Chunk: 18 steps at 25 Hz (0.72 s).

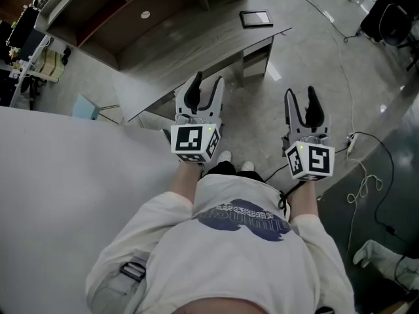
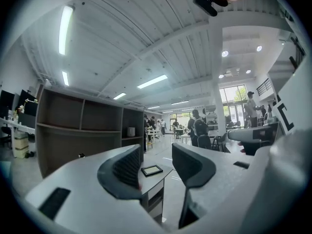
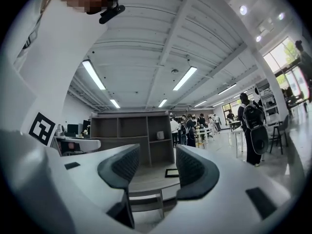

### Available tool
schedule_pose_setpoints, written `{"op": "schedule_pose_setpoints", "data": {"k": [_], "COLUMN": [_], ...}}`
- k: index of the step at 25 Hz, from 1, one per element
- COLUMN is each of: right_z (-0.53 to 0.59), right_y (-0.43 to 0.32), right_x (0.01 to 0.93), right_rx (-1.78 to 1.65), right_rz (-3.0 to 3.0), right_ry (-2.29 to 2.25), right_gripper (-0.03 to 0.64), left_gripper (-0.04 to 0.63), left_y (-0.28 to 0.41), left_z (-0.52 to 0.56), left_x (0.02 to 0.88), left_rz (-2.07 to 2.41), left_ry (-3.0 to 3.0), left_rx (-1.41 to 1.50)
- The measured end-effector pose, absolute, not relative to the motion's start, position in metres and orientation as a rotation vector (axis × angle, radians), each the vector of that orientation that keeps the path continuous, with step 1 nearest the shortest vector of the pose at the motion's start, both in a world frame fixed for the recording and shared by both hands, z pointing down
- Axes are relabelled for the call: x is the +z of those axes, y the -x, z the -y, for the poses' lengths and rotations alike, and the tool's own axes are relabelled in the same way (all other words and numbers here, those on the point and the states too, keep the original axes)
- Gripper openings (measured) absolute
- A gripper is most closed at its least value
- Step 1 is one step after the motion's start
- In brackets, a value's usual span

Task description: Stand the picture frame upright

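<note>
With the picture frame lying flat at the far end of the desk, well ahead of the left gripper and right gripper (both spread, empty), the approach should set one jaw pair squarely on a frame edge before tipping.

Even, cool light is filling all three views. Long ceiling tubes are glowing high above the right jaws. Daylight is flooding through tall windows up and to the right of the left jaws, bleaching them white. In the head view the glossy floor is throwing pale glare ahead and right of the right jaws, while only soft shadow is gathering under the desk ahead of the left jaws. Both gripper views are bowing strongly and darkening toward black corners. The jaws themselves are looking slightly soft, perhaps too near for focus.
</note>
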State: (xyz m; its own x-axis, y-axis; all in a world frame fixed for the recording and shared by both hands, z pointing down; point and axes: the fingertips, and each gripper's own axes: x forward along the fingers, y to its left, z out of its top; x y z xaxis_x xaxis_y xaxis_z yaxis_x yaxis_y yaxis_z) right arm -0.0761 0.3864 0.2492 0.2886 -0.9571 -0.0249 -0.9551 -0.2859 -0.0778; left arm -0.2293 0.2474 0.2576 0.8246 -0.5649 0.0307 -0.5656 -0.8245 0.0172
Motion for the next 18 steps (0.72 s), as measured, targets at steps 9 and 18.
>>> {"op": "schedule_pose_setpoints", "data": {"k": [9, 18], "right_z": [-0.377, -0.323], "right_y": [0.045, 0.021], "right_x": [0.27, 0.285], "right_rx": [-0.129, -0.189], "right_rz": [-1.764, -1.747], "right_ry": [2.515, 2.557], "right_gripper": [0.21, 0.21], "left_gripper": [0.184, 0.186], "left_y": [0.213, 0.18], "left_z": [-0.224, -0.16], "left_x": [0.282, 0.29], "left_rz": [0.938, 0.907], "left_ry": [-2.949, -2.945], "left_rx": [0.141, 0.146]}}
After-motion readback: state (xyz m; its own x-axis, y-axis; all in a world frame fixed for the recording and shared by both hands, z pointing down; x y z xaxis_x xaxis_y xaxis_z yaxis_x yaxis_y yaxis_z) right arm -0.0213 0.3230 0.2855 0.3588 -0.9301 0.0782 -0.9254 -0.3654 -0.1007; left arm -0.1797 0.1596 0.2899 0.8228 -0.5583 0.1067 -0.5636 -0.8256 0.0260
